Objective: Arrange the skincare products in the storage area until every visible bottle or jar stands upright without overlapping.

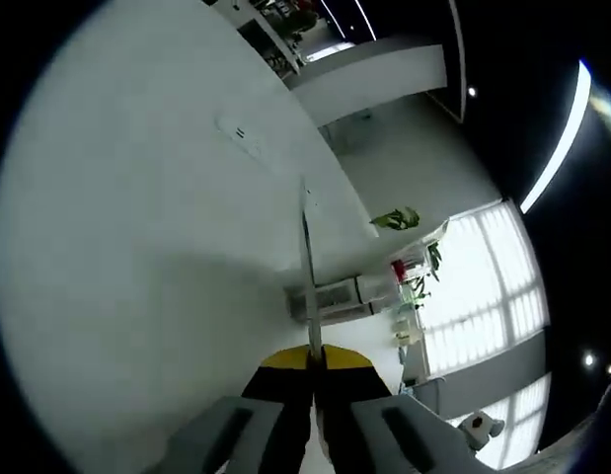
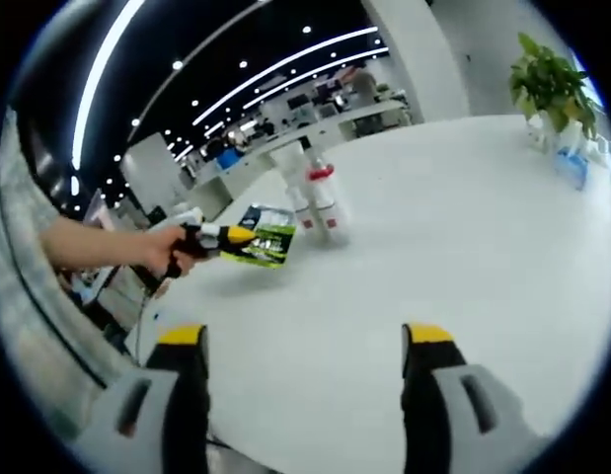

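At the bottom of the right gripper view we see the right gripper (image 2: 305,346) with its yellow-tipped jaws spread wide and nothing between them, over the bare white table (image 2: 463,257). Ahead and to the left, the left gripper (image 2: 248,237), held in a hand (image 2: 162,252), is clamped on a flat green-and-white packet (image 2: 264,237) just above the tabletop. Just beyond stand white bottles (image 2: 320,202) with red marks, upright and close together. Far right we note a potted plant (image 2: 547,84). In the left gripper view its jaws pinch the packet (image 1: 310,286), seen edge-on as a thin line, over the table (image 1: 137,247).
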`<state>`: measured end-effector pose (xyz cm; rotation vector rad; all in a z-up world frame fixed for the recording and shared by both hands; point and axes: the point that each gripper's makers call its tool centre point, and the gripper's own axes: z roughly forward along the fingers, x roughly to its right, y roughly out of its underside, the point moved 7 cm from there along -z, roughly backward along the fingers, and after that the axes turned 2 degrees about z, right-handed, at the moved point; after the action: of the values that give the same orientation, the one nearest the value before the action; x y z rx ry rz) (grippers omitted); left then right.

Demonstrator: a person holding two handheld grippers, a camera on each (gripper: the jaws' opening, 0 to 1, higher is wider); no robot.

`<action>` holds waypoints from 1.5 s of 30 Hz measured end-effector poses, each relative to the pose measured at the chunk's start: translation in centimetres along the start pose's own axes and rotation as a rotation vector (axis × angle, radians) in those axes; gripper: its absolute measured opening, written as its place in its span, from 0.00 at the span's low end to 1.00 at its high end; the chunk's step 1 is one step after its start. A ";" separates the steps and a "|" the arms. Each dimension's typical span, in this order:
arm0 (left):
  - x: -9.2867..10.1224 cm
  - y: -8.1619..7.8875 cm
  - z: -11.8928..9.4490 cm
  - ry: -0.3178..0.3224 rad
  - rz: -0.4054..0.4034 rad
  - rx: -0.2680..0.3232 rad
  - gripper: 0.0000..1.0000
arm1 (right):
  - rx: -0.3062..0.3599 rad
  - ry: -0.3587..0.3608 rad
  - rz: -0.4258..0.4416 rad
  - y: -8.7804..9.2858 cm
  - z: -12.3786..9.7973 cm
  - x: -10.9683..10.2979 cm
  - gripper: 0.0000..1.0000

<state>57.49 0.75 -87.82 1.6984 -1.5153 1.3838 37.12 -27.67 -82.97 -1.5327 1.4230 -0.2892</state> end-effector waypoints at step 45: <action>-3.5 -2.6 3.7 -0.257 0.003 -0.066 0.09 | -0.075 0.033 0.026 0.5 -0.2 2.1 0.70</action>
<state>61.71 -0.15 -91.62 1.8896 -1.6800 1.1371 37.31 -29.51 -84.15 -1.5752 1.4934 -0.2488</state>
